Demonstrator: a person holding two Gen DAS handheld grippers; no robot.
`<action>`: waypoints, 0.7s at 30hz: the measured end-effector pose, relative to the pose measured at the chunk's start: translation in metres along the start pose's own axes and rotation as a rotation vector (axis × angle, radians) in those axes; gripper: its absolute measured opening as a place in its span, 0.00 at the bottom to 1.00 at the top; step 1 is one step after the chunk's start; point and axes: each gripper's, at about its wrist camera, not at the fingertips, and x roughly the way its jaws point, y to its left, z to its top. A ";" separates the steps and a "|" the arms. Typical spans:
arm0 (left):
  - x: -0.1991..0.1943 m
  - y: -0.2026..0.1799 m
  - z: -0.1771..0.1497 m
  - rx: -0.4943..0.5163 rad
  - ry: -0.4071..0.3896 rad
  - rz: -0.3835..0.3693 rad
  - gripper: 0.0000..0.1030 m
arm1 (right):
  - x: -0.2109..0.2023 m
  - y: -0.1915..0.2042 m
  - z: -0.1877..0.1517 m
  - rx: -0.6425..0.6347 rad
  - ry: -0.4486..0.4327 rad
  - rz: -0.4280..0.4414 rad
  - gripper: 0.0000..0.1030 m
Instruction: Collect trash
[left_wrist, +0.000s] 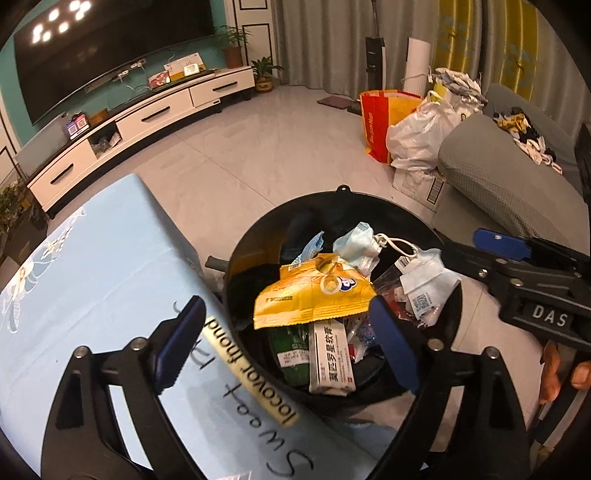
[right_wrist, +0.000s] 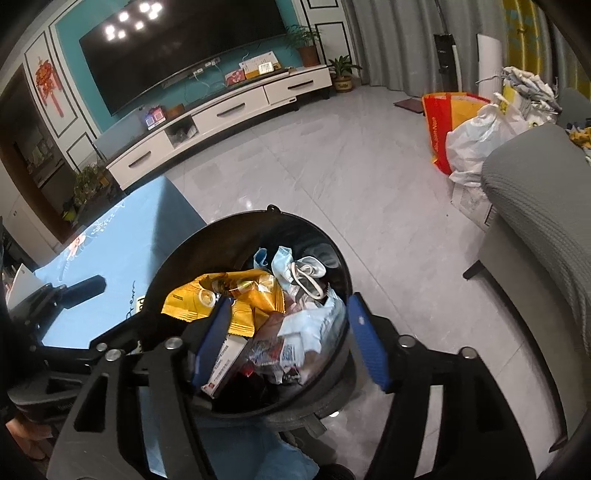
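Observation:
A round black trash bin (left_wrist: 343, 195) stands on the floor beside the table; it also shows in the right wrist view (right_wrist: 273, 218). It holds a yellow snack wrapper (left_wrist: 314, 295) (right_wrist: 255, 295), crumpled blue face masks (left_wrist: 356, 240) (right_wrist: 282, 262), a white box (left_wrist: 330, 354) (right_wrist: 225, 362) and other scraps. My left gripper (left_wrist: 284, 343) is open and empty over the bin's near rim. My right gripper (right_wrist: 288, 343) is open and empty above the bin; it also shows at the right of the left wrist view (left_wrist: 498, 243).
A table with a light blue cloth (left_wrist: 92, 266) (right_wrist: 122, 236) lies left of the bin. A grey sofa (left_wrist: 509, 173) (right_wrist: 543, 206) stands on the right, with bags (left_wrist: 417, 129) (right_wrist: 472, 147) beside it. A TV cabinet (left_wrist: 147, 122) is along the far wall.

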 end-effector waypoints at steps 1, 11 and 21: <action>-0.005 0.001 0.000 -0.005 -0.006 0.001 0.89 | -0.008 0.000 -0.002 0.004 -0.008 -0.005 0.72; -0.086 0.013 -0.018 -0.071 -0.079 0.050 0.97 | -0.069 0.019 -0.022 -0.045 -0.020 -0.056 0.97; -0.170 0.006 -0.039 -0.109 -0.137 0.089 0.97 | -0.130 0.048 -0.044 -0.087 -0.064 -0.084 0.97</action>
